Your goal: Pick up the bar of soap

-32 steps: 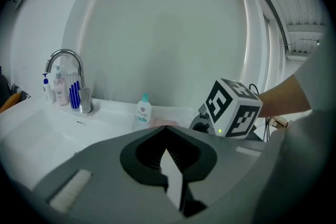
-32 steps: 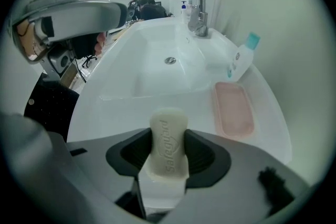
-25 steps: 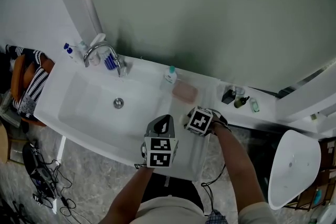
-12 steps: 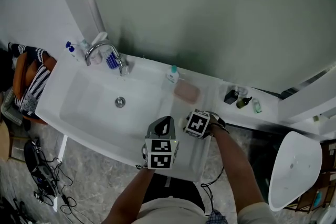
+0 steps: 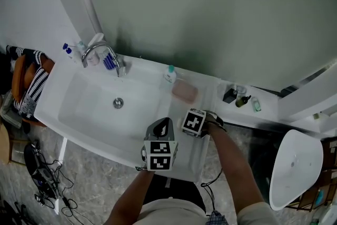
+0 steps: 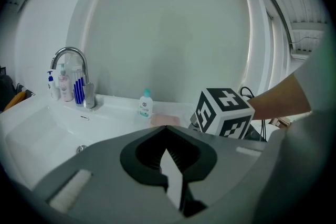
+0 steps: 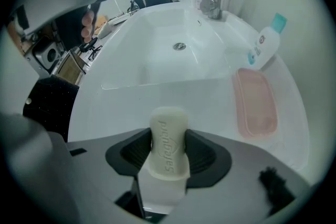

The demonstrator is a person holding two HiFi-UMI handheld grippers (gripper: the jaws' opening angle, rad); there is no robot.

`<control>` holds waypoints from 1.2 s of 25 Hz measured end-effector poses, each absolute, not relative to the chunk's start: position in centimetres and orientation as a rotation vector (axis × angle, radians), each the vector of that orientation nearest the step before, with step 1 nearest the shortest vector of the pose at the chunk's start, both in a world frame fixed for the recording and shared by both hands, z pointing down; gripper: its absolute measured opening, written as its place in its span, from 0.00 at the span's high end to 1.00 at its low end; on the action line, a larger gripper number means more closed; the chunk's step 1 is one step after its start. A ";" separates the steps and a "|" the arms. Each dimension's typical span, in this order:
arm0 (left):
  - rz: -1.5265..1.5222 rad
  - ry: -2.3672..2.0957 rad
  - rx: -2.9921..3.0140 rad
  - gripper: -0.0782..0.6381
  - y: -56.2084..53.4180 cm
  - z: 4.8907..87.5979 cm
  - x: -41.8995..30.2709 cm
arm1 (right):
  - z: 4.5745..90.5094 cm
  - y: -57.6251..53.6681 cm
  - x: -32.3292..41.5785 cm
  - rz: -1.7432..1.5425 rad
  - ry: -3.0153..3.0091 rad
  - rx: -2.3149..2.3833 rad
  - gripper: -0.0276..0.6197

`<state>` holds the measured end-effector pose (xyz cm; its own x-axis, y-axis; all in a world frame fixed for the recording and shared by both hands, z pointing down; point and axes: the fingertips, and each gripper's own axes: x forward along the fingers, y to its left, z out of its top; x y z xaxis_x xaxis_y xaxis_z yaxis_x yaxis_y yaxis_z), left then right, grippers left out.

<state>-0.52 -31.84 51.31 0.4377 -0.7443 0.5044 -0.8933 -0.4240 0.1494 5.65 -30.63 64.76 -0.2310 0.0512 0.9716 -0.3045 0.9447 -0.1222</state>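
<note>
A cream bar of soap (image 7: 169, 144) stands on end between the jaws of my right gripper (image 7: 169, 132), which is shut on it above the white counter beside the basin. In the head view the right gripper (image 5: 193, 123) points steeply down over the counter's front part, and its marker cube hides the soap. An empty pink soap dish (image 7: 255, 102) lies just beyond it. My left gripper (image 5: 162, 127) hovers close on the left over the counter's front edge, jaws together with nothing between them (image 6: 167, 128).
A white sink basin (image 5: 89, 110) with a drain (image 5: 118, 103) and a chrome faucet (image 5: 103, 53) fills the left. A white bottle with a teal cap (image 5: 169, 75) stands behind the dish. Small dark bottles (image 5: 235, 98) sit at the right, and a toilet (image 5: 292, 166) stands further right.
The right gripper has edged slightly left with the soap still in it. The left gripper has stayed where it was.
</note>
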 end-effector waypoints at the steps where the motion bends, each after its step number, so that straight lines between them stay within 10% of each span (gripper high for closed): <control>1: 0.516 -1.393 2.297 0.88 -31.9 51.2 -0.6 | 64.8 -30.6 5.7 0.333 -1.766 0.187 0.63; 30: 0.454 -1.417 2.277 0.88 -32.3 50.6 -0.9 | 55.3 -31.6 7.2 0.460 -2.214 0.658 0.62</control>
<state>-0.86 -32.30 50.60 0.4277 -0.7657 0.4804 -0.9023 -0.3935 0.1761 7.15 -31.62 55.28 -0.5728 -0.3100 0.7588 -0.5868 0.8015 -0.1155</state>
